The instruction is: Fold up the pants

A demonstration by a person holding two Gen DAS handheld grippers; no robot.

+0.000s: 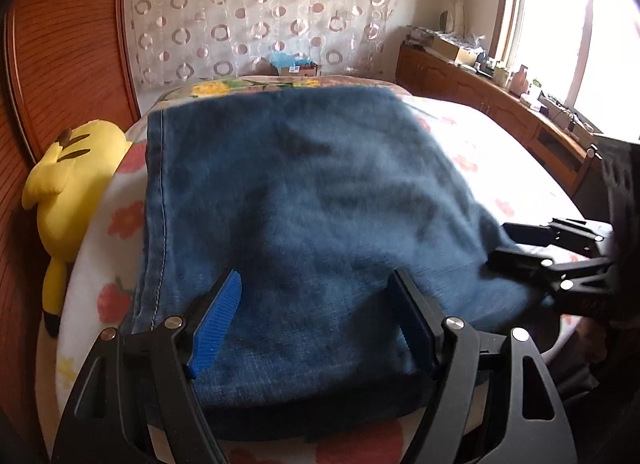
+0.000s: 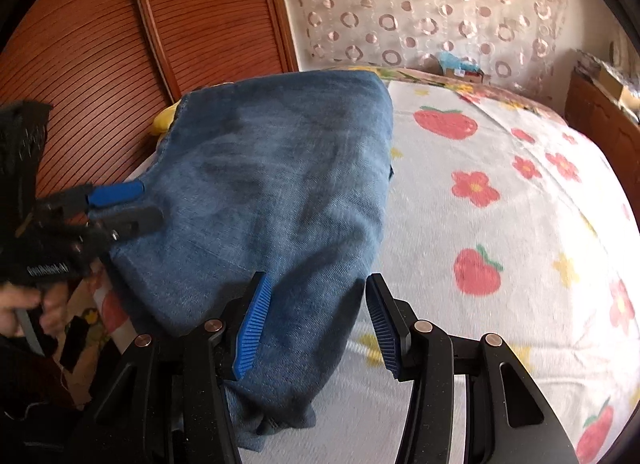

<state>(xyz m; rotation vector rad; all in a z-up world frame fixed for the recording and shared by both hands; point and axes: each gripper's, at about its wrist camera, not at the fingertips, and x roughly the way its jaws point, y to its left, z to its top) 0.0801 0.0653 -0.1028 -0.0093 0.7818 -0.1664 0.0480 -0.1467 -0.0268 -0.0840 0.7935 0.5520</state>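
Blue denim pants (image 1: 304, 199) lie folded on the flower-print bed cover (image 1: 480, 151); they also show in the right wrist view (image 2: 272, 191). My left gripper (image 1: 316, 284) is open, its blue-padded fingers spread just above the near folded edge of the pants, holding nothing. It shows in the right wrist view (image 2: 144, 203) at the pants' left edge. My right gripper (image 2: 316, 284) is open over the near right corner of the pants, holding nothing. It shows in the left wrist view (image 1: 500, 242) at the pants' right edge.
A yellow plush toy (image 1: 72, 183) lies at the bed's left edge against the wooden headboard (image 1: 60, 63). A low wooden cabinet (image 1: 500, 103) with clutter runs under the window on the right. The strawberry-print cover (image 2: 500, 223) stretches to the right of the pants.
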